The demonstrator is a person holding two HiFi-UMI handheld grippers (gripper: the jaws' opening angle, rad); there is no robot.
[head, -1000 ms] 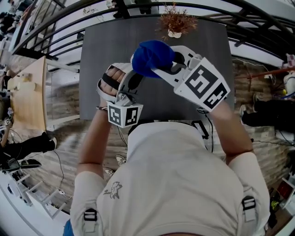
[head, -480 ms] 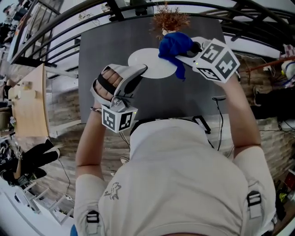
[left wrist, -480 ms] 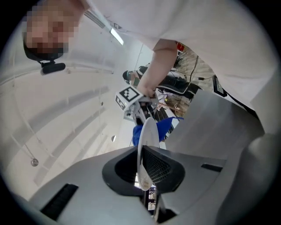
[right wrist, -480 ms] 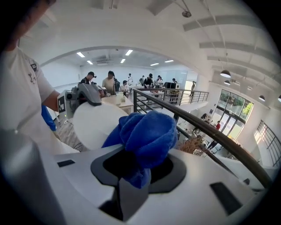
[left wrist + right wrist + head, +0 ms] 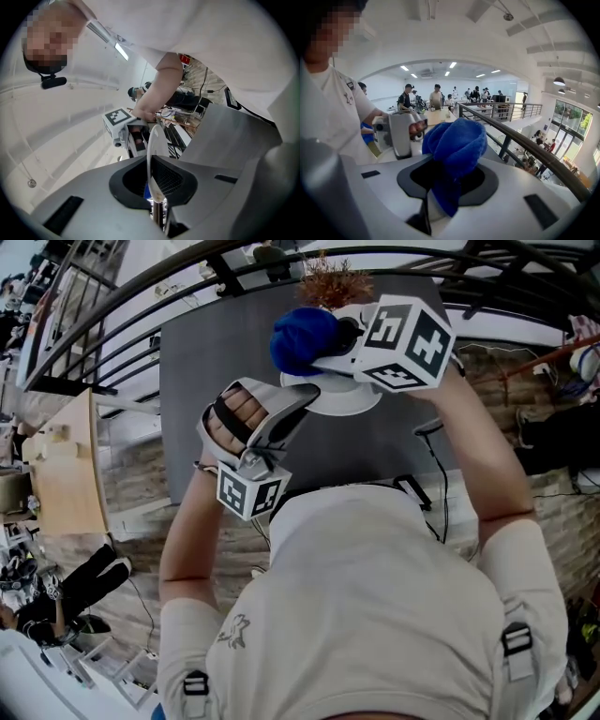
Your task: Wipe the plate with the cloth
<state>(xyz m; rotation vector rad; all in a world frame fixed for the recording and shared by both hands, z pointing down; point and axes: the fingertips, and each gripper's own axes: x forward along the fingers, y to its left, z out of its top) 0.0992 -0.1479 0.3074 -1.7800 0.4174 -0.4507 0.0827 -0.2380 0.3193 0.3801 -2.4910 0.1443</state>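
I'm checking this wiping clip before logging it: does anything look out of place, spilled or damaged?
Nothing stands out. The left gripper pinches the white plate by its rim, with no break showing, and the right gripper holds the bunched blue cloth close by it. No spill shows on the dark table.

Over the tabletop (image 5: pixel 197 409), my left hand-held gripper (image 5: pixel 298 395) holds the plate (image 5: pixel 352 399) by its near rim; the cloth (image 5: pixel 302 338) in my right hand-held gripper (image 5: pixel 339 341) is at its far rim

even, bright indoor lighting from ceiling strips; strong fisheye bending and dark vignetting at frame edges; near gripper bodies soft, no harsh shadows.
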